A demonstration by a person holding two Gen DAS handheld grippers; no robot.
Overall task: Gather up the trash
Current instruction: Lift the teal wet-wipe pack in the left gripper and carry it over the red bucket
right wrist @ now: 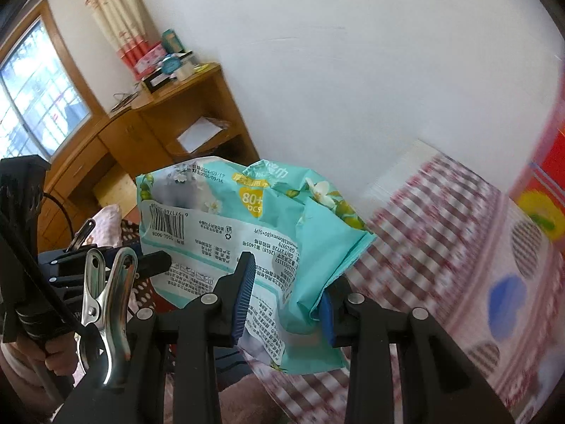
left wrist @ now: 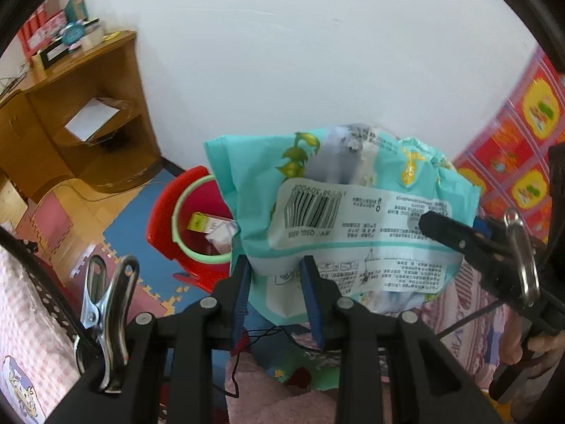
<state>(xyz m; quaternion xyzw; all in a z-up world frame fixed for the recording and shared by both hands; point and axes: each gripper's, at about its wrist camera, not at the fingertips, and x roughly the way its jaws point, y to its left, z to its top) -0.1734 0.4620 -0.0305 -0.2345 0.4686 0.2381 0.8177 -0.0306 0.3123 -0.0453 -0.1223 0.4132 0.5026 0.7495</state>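
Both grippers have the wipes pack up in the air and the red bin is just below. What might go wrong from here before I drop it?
1. The wipes pack looks wide against the red bin's opening; it may catch on the green rim rather than fall in.
2. The left gripper and right gripper each pinch a thin crumpled edge; uneven release could swing it off target.
3. The bin already holds a yellow box and paper, leaving less room.

A white wall (right wrist: 353, 70) backs a wooden corner shelf (right wrist: 197, 116); daylight enters the window (right wrist: 35, 106) beside patterned curtains (right wrist: 116, 10).
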